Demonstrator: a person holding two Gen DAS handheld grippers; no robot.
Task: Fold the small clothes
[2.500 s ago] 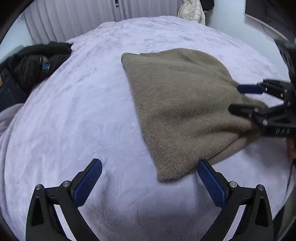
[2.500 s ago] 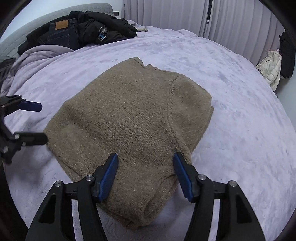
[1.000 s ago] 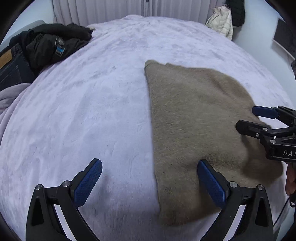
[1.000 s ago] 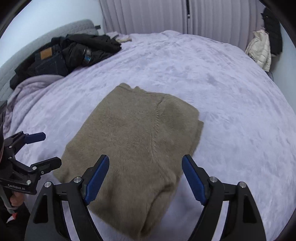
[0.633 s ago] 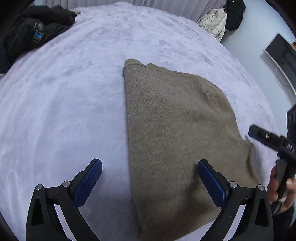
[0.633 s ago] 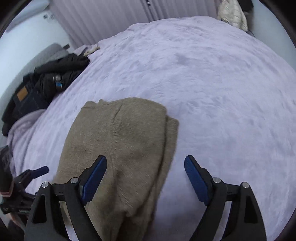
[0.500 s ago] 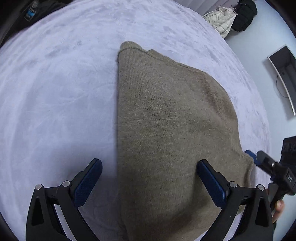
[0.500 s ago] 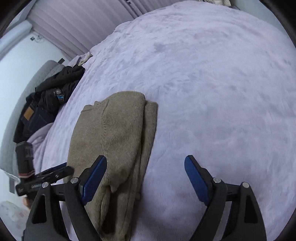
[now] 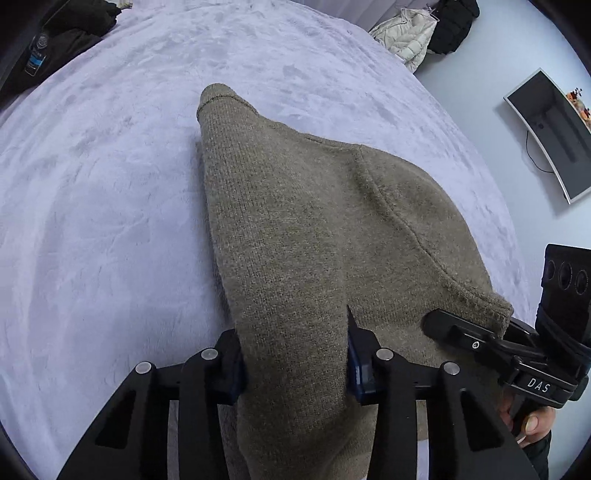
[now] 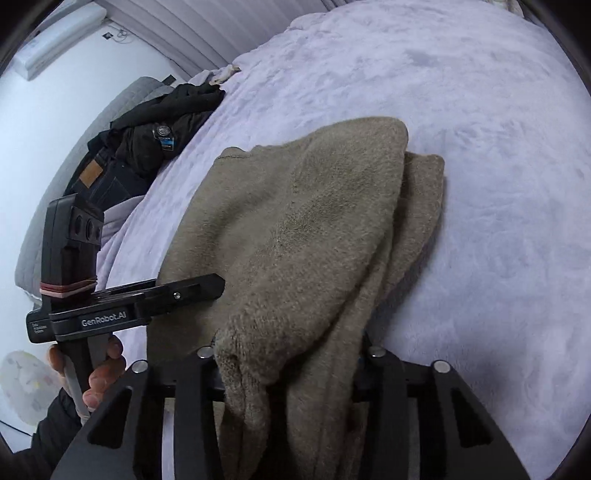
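Observation:
An olive-brown knit sweater [image 9: 314, 229] lies folded on a lilac plush bedspread [image 9: 103, 206]. Its near edge is bunched up between the blue pads of my left gripper [image 9: 293, 363], whose jaws are closing and press on the cloth from both sides. In the right wrist view the sweater [image 10: 303, 221] shows doubled layers along its right side. My right gripper [image 10: 291, 369] is also closing, with a thick fold of the near edge squeezed between its fingers. Each gripper appears from the side in the other's view, a few inches along the same edge.
A pile of dark clothes and jeans [image 10: 147, 147] lies at the far left of the bed. A white jacket [image 9: 404, 35] hangs past the far side. A monitor [image 9: 550, 136] is on the right wall. A person's hand [image 10: 101, 376] holds the left gripper's handle.
Both grippers went from wide open above the sweater to closed on its near edge. That edge is now gathered and raised off the bedspread.

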